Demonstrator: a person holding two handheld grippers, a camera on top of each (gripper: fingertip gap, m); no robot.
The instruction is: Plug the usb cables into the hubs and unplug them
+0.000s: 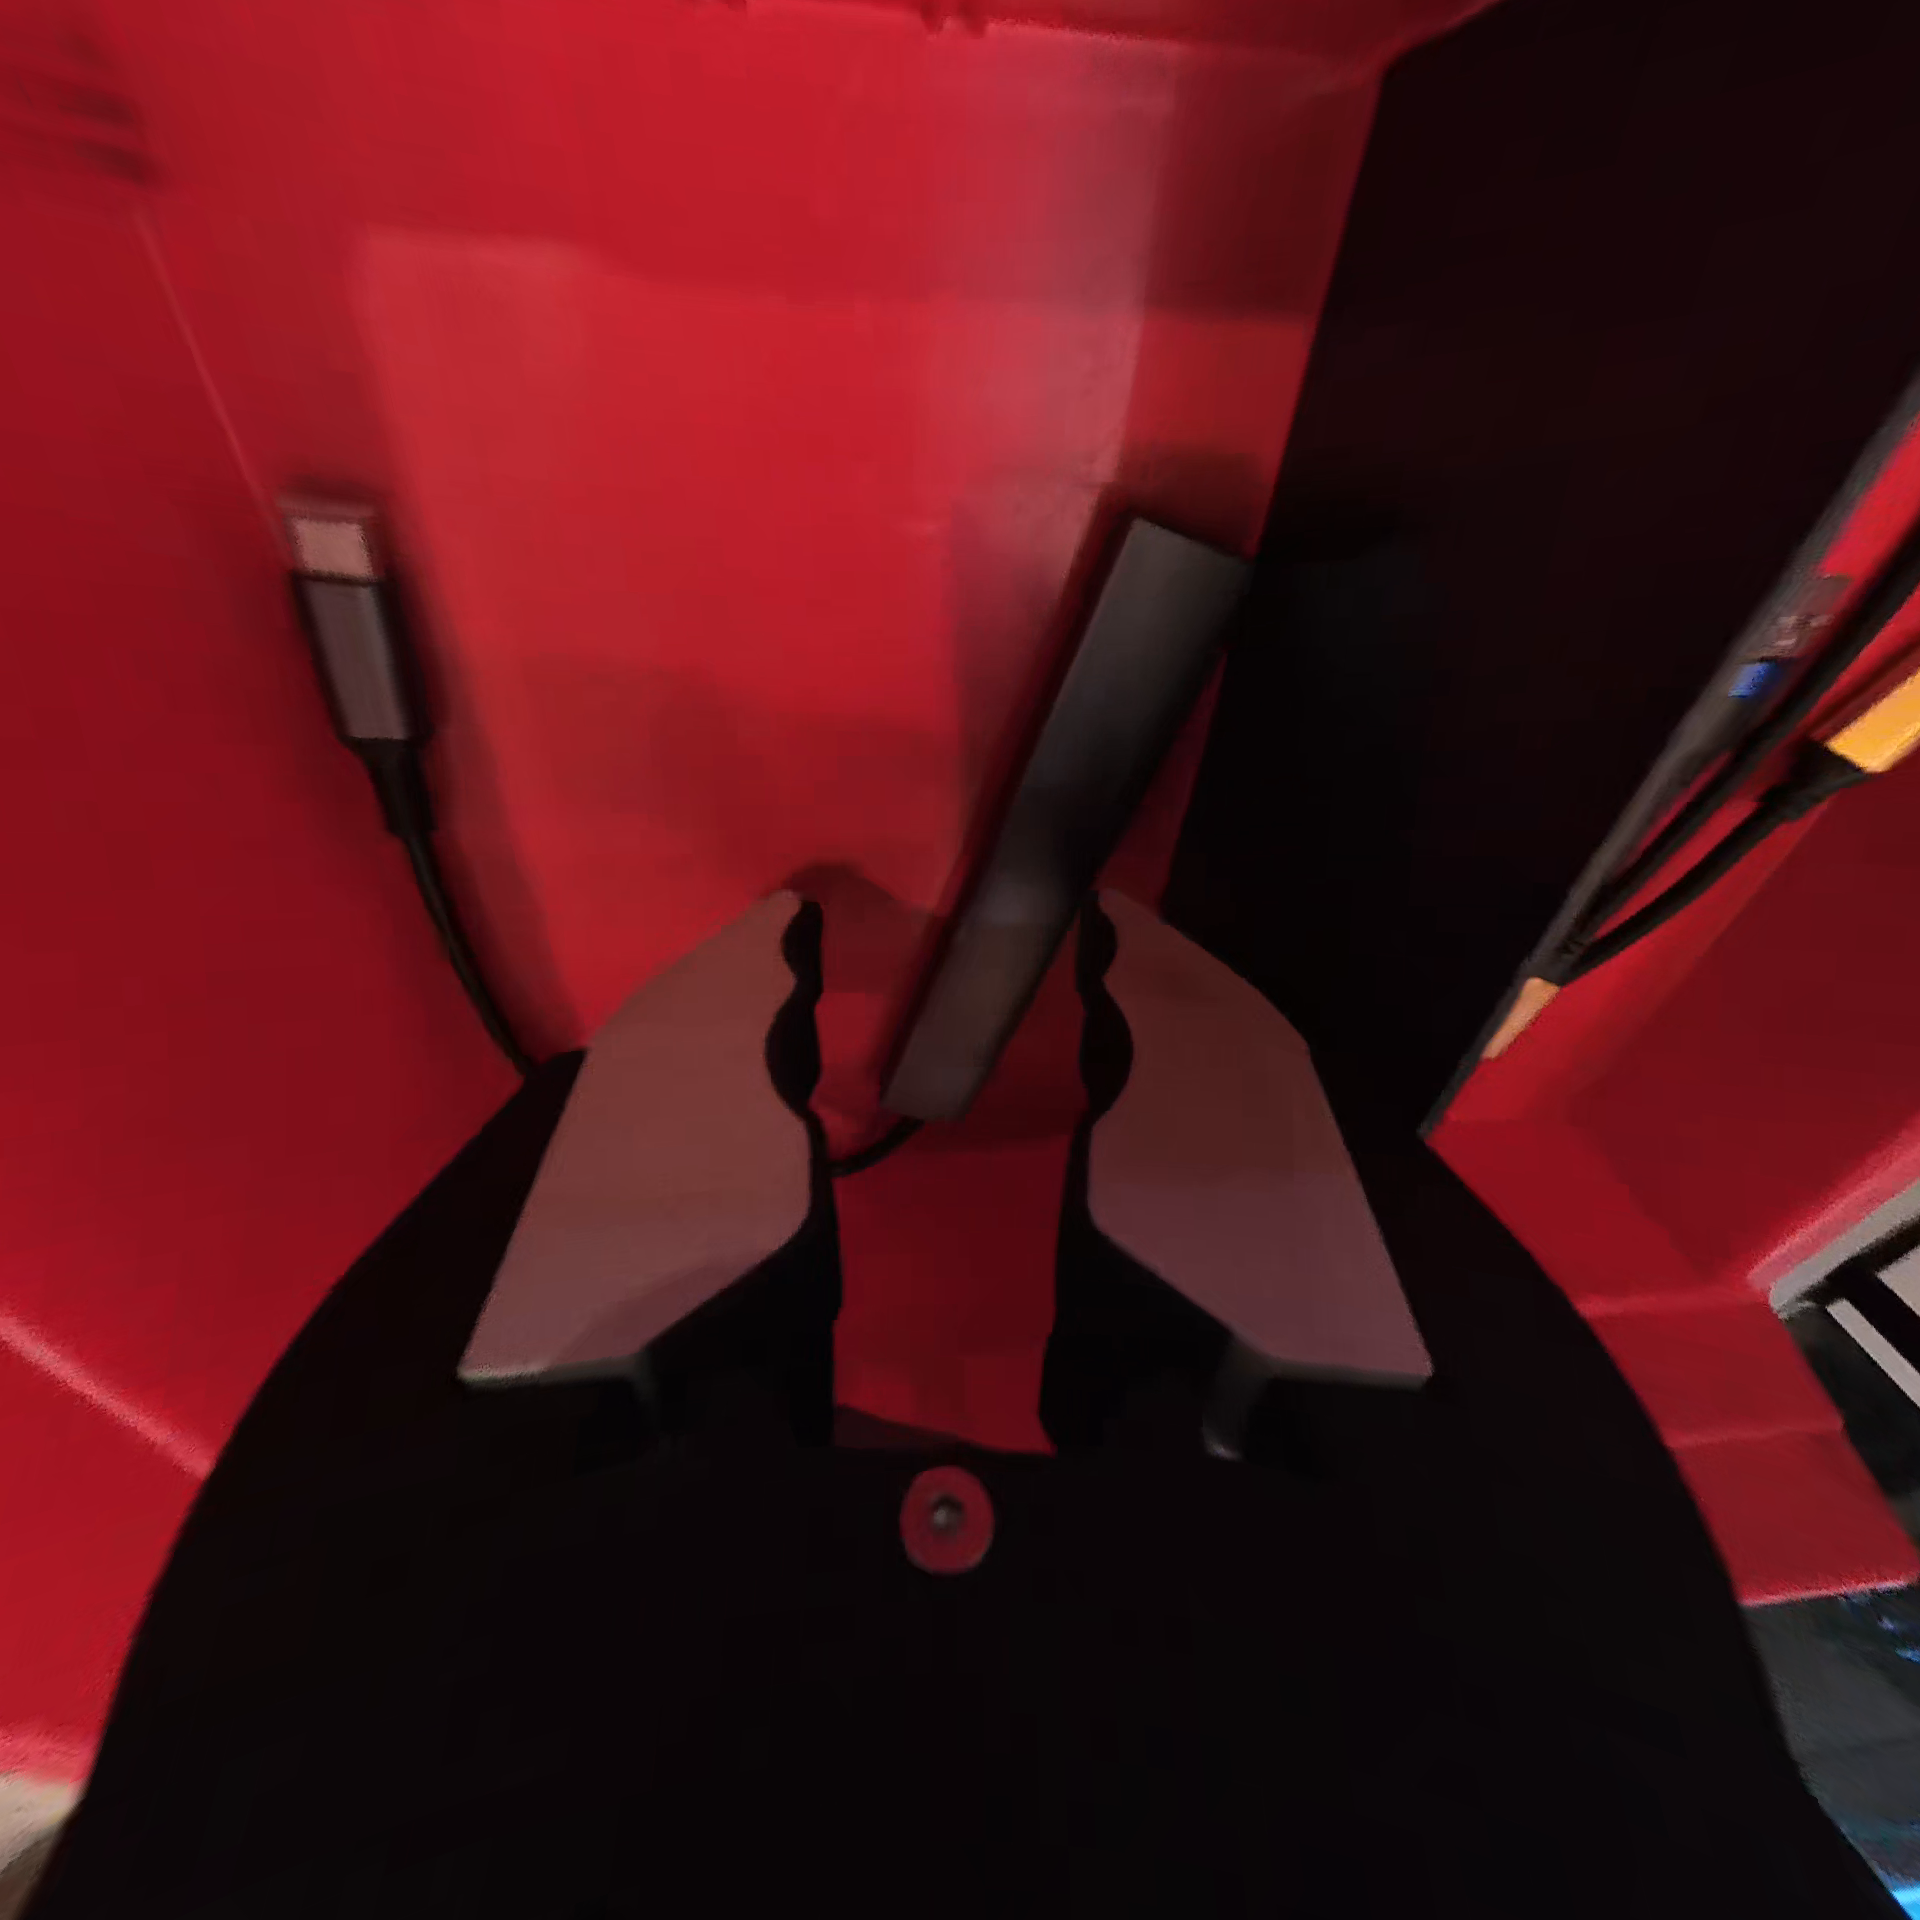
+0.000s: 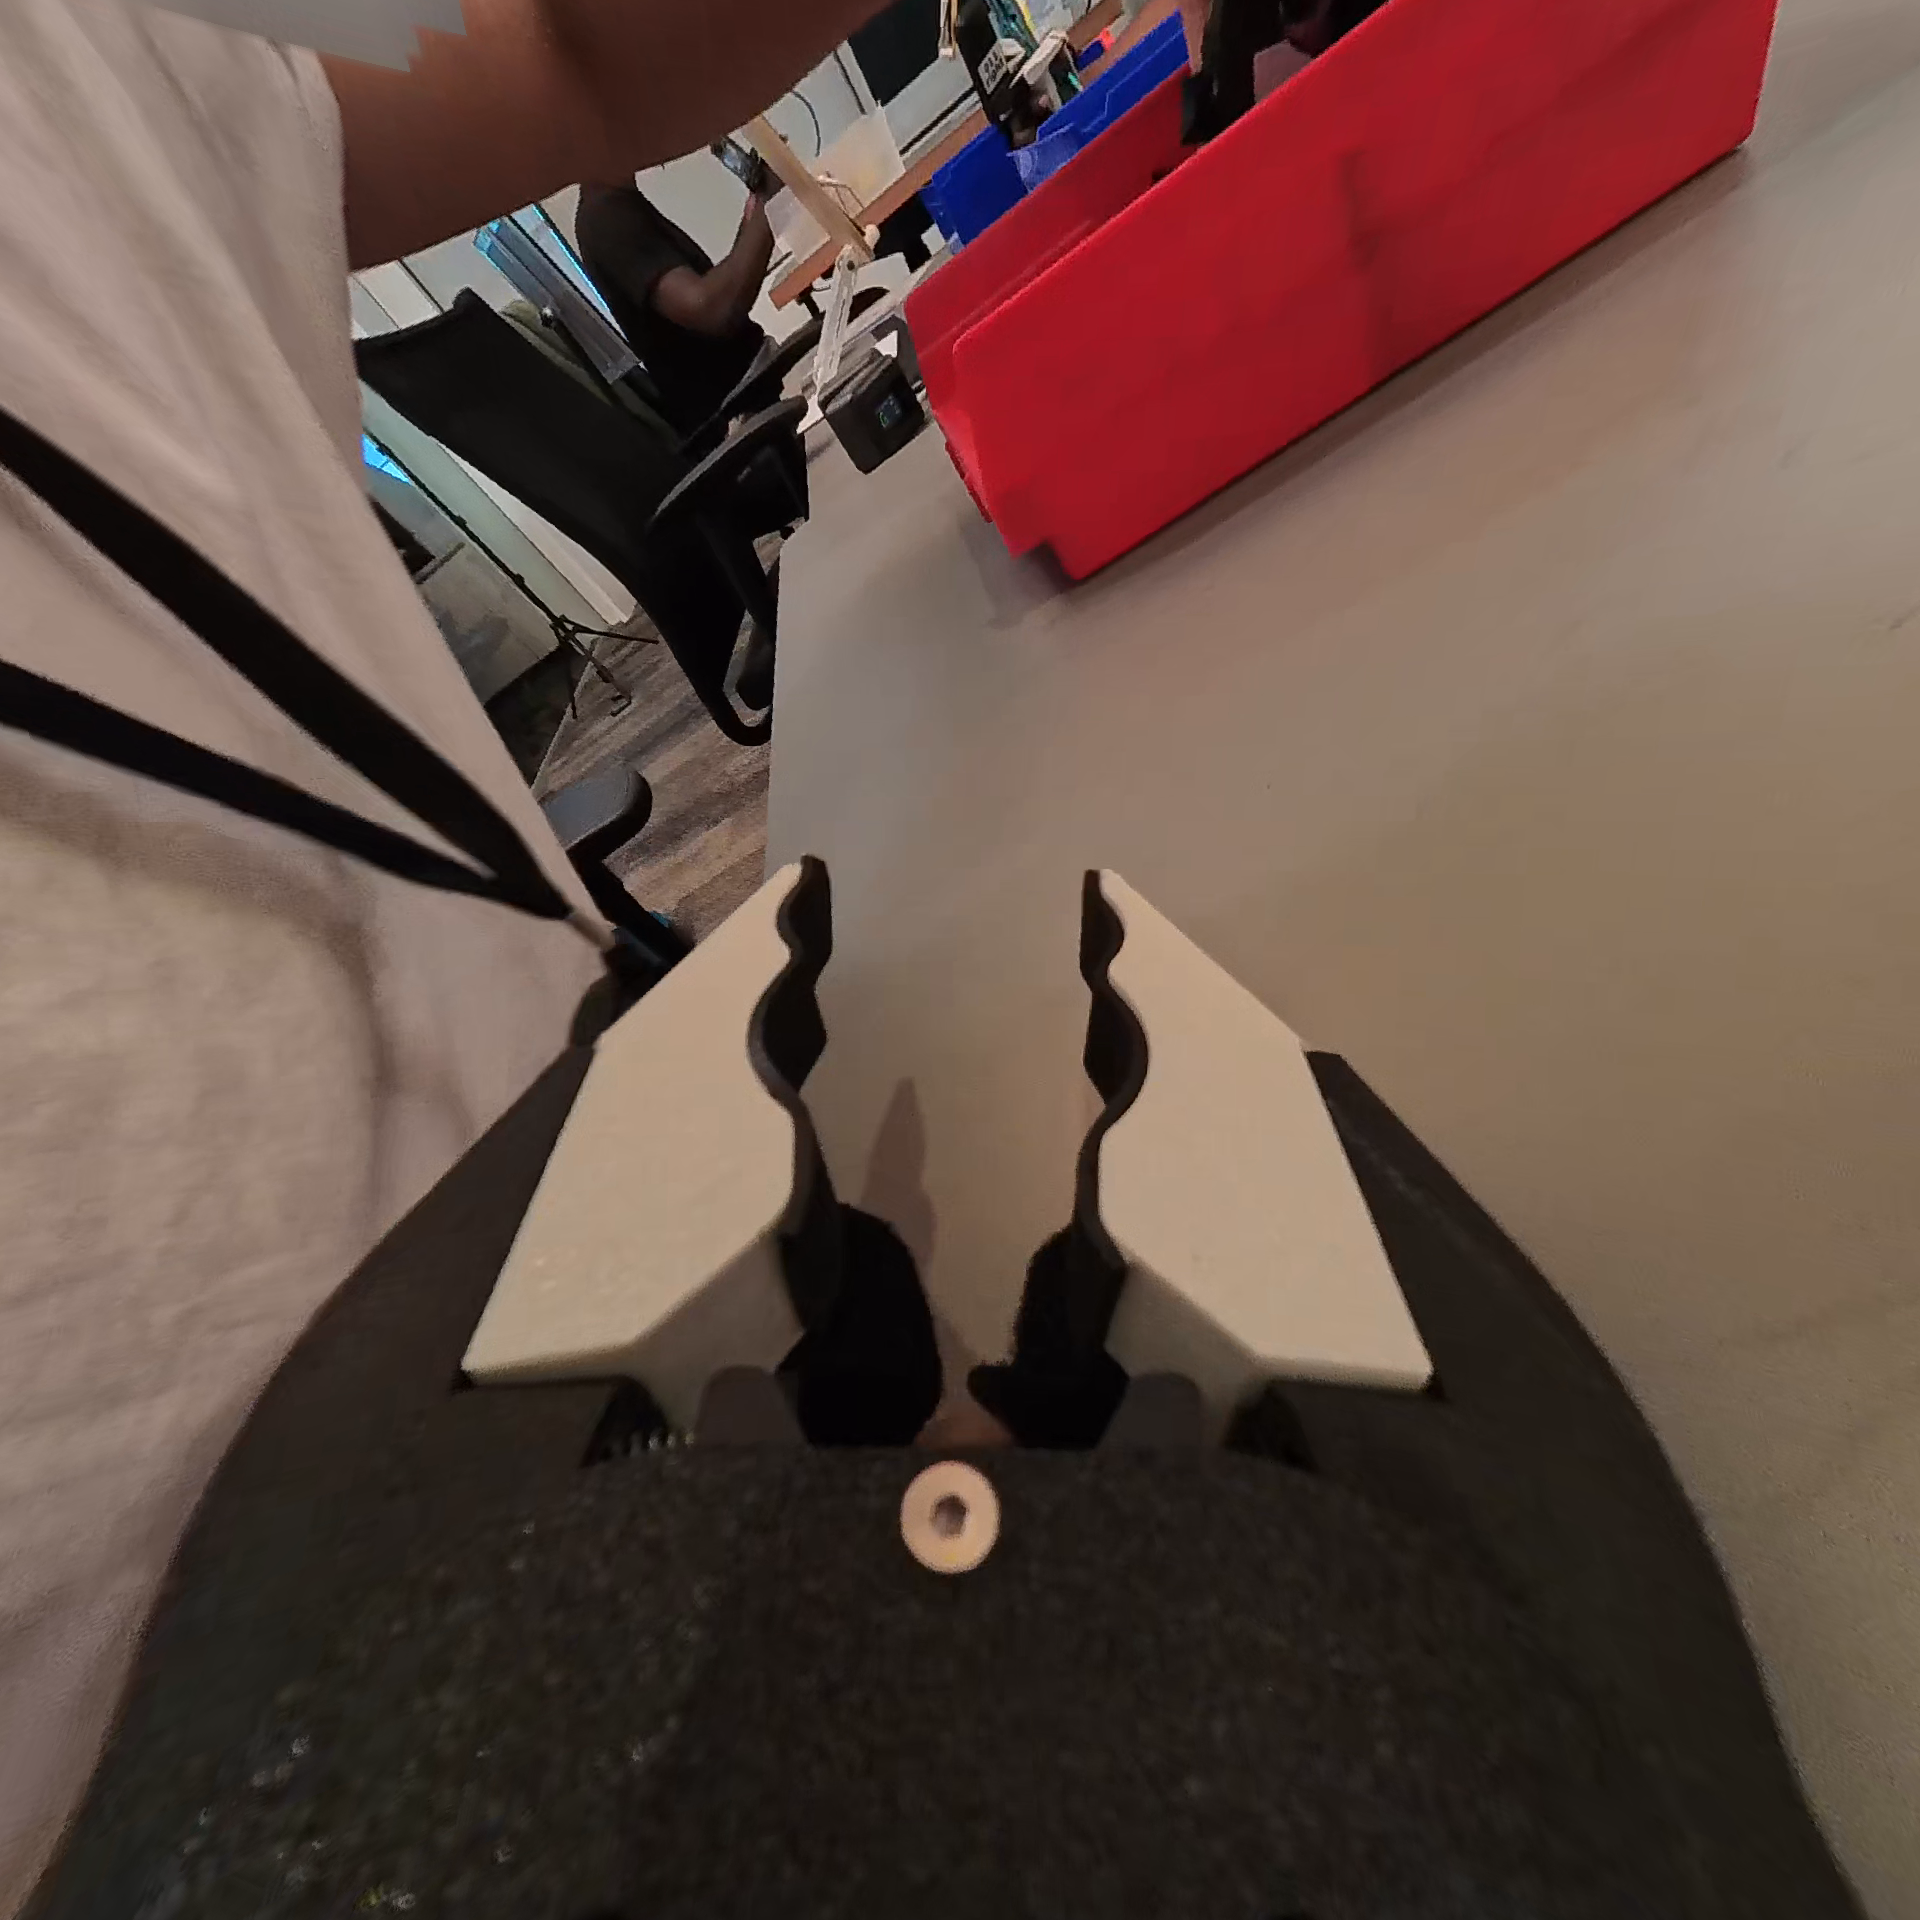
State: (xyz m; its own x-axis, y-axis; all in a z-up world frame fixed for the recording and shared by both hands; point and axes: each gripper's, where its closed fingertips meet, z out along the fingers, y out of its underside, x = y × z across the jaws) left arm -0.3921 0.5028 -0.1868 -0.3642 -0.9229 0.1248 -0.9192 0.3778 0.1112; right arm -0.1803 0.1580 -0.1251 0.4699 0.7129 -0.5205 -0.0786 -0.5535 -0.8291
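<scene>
While my left gripper (image 1: pixel 940 914) is down inside the red bin (image 1: pixel 727 364), its jaws are spread apart and a flat grey hub (image 1: pixel 1049 831) lies between them, close to the right finger; I cannot tell if it touches. The hub's plug (image 1: pixel 348 623) rests to the left of the hub on the bin floor. My right gripper (image 2: pixel 956 883) hangs over the grey table (image 2: pixel 1455 831), jaws spread and holding nothing, with the red bin (image 2: pixel 1299 312) well ahead of it.
</scene>
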